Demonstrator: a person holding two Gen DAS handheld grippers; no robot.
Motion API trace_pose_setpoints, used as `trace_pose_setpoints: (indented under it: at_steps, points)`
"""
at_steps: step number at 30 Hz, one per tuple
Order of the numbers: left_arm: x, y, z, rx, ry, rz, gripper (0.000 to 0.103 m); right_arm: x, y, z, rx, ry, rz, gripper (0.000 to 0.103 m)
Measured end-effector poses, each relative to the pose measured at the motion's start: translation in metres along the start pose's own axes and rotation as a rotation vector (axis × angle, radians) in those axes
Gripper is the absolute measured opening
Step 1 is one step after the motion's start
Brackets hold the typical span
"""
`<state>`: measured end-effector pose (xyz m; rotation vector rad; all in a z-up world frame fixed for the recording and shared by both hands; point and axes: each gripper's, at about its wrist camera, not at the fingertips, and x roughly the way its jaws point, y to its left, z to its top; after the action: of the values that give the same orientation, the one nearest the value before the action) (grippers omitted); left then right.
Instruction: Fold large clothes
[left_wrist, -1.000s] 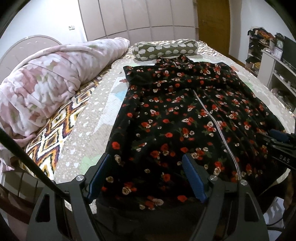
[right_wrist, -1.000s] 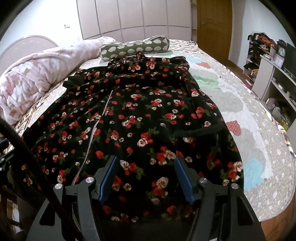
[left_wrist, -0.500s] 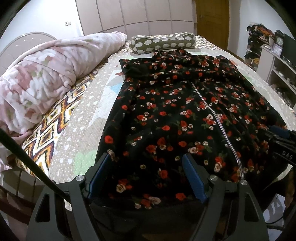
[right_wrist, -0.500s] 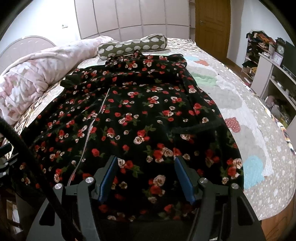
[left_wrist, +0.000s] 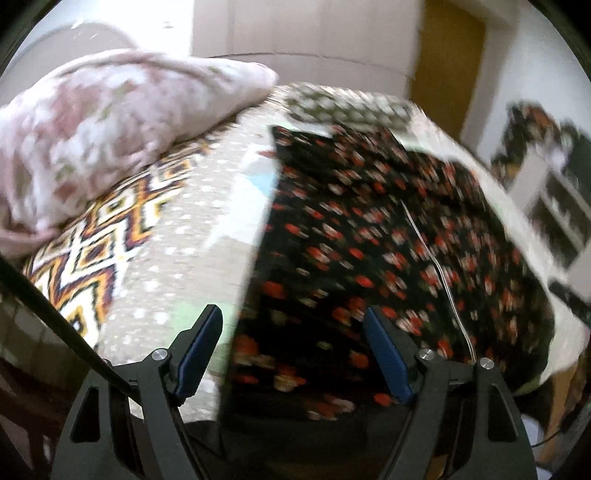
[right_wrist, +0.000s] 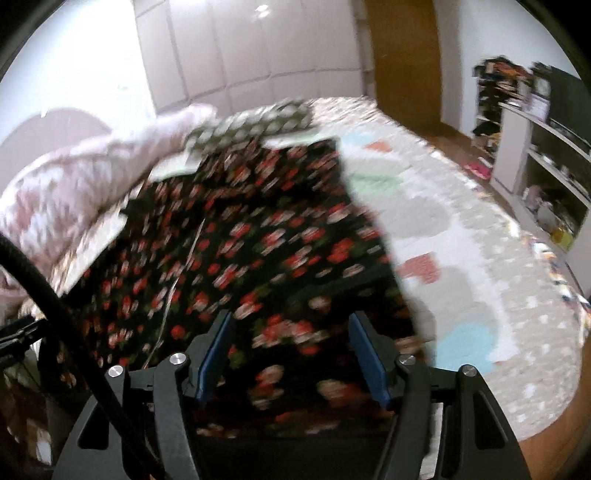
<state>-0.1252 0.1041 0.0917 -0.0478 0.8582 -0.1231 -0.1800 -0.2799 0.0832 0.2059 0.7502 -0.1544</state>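
Observation:
A large black garment with red and white flowers (left_wrist: 369, 236) lies spread flat on the bed, a zip running down its middle; it also shows in the right wrist view (right_wrist: 258, 243). My left gripper (left_wrist: 293, 350) is open over the garment's near left hem, its left finger over the bedspread. My right gripper (right_wrist: 291, 358) is open over the near right part of the hem. Neither holds cloth. Both views are blurred by motion.
A rolled pink floral quilt (left_wrist: 92, 147) lies along the left of the bed. A green patterned bolster (right_wrist: 255, 122) sits at the head. The dotted bedspread (right_wrist: 461, 258) extends right. Shelves (right_wrist: 546, 155) stand by the right wall.
Both views have swung and blurred. The left gripper has shifted left so its left finger is off the garment. The right view has tilted. Both grippers remain open.

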Motion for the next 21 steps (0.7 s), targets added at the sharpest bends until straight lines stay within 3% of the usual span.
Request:
trace_pose_setpoints:
  at_steps: [3, 6, 13, 21]
  points:
    - [0.001, 0.038, 0.001, -0.088, 0.002, 0.005, 0.078, -0.003, -0.034, 0.001, 0.062, -0.001, -0.056, 0.076]
    - [0.012, 0.061, -0.004, -0.139, 0.045, -0.058, 0.078, 0.005, -0.074, -0.005, 0.181, 0.048, -0.047, 0.076]
    - [0.055, 0.058, -0.023, -0.162, 0.171, -0.249, 0.078, 0.032, -0.122, -0.036, 0.403, 0.142, 0.115, 0.076]
    - [0.066, 0.043, -0.034, -0.167, 0.201, -0.360, 0.079, 0.038, -0.117, -0.041, 0.432, 0.146, 0.274, 0.076]
